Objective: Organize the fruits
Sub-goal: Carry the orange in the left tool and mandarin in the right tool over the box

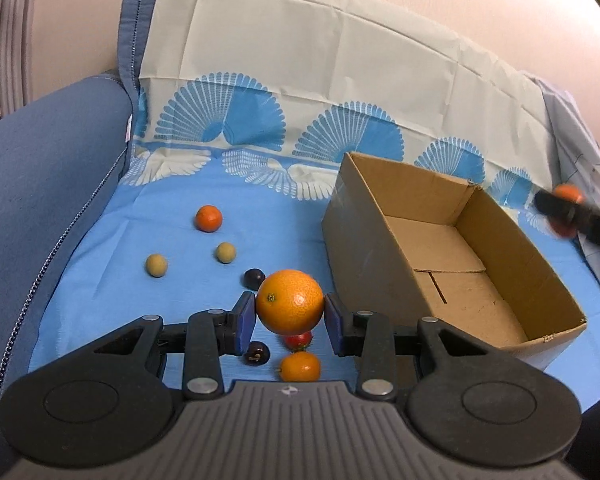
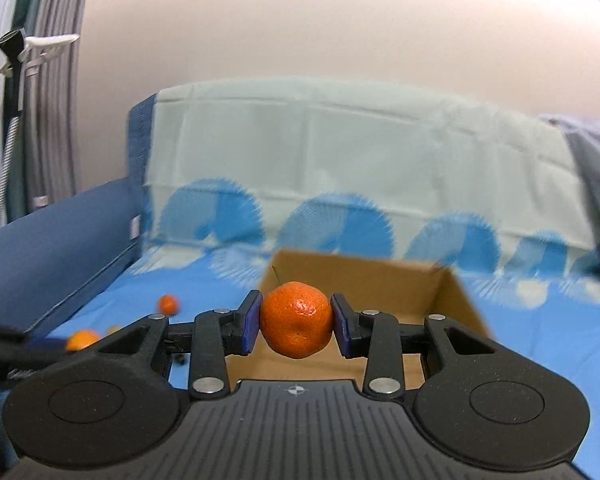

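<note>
My left gripper (image 1: 290,318) is shut on a large orange (image 1: 290,301), held above the blue cloth just left of the open cardboard box (image 1: 452,264). My right gripper (image 2: 296,322) is shut on a darker tangerine (image 2: 296,319), held in front of the box (image 2: 380,280). In the left wrist view the right gripper (image 1: 568,210) shows blurred at the far right edge with its tangerine (image 1: 568,193). Loose on the cloth lie a small tangerine (image 1: 208,218), two greenish round fruits (image 1: 225,253) (image 1: 156,265), two dark plums (image 1: 254,279) (image 1: 257,353), a strawberry (image 1: 298,340) and a small orange (image 1: 300,367).
A blue sofa armrest (image 1: 40,184) rises at the left. A patterned cloth (image 1: 300,92) drapes the sofa back. The box inside is bare. In the right wrist view the left gripper with its orange (image 2: 82,339) shows at the low left, blurred.
</note>
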A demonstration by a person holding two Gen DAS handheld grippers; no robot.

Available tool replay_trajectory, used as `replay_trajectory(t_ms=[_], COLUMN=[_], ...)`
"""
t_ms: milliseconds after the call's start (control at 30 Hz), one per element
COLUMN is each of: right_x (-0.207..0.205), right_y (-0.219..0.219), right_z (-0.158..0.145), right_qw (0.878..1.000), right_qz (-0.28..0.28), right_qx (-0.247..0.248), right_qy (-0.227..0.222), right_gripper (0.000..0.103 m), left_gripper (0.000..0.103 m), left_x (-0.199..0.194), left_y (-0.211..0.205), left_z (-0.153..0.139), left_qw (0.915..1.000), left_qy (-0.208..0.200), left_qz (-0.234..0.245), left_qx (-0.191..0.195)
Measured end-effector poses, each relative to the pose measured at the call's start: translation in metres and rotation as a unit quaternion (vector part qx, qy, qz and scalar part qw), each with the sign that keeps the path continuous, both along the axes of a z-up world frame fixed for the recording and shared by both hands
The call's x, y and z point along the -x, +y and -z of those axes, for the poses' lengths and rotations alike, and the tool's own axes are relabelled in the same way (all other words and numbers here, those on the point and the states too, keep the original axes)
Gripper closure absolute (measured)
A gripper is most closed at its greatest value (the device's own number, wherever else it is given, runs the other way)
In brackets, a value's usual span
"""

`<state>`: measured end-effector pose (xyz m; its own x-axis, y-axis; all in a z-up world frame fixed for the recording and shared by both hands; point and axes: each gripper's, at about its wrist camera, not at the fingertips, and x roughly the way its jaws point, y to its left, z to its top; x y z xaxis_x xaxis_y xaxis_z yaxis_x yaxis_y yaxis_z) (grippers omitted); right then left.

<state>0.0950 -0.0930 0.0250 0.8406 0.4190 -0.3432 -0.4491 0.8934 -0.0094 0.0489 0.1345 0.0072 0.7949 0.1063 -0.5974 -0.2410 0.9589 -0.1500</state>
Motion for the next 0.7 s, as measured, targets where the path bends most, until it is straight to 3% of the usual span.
replay_trajectory(t_ms=[133, 267, 433, 700], right_x=[-0.028, -0.06, -0.075, -0.067], right_y=[-0.032, -0.074, -0.099, -0.098], right_z=[-0.001, 0.008, 0.018, 0.029], right_qw=[0.999, 0.996, 0.992, 0.994], right_qz=[0.024, 0.086, 0.117, 0.106], right_qx=[0.013, -0.035, -0.047, 0.006], right_qy=[-0.021, 0.013, 0.026, 0.011], right_gripper=[0.064, 0.064, 0.064, 0.064], left_gripper=[0.062, 0.062, 0.062, 0.062], left_x=[-0.006, -0.01, -0.017, -0.027], left_y=[-0.011, -0.024, -0.041, -0.083], left_z=[-0.001, -0.003, -0.002, 0.002], left_qw=[1.0, 0.9996, 0.9973, 0.988], left_qy=[-0.003, -0.022, -0.062, -0.115], left_qz=[0.008, 0.017, 0.039, 0.102], left_qx=[0.002, -0.004, -0.004, -0.014])
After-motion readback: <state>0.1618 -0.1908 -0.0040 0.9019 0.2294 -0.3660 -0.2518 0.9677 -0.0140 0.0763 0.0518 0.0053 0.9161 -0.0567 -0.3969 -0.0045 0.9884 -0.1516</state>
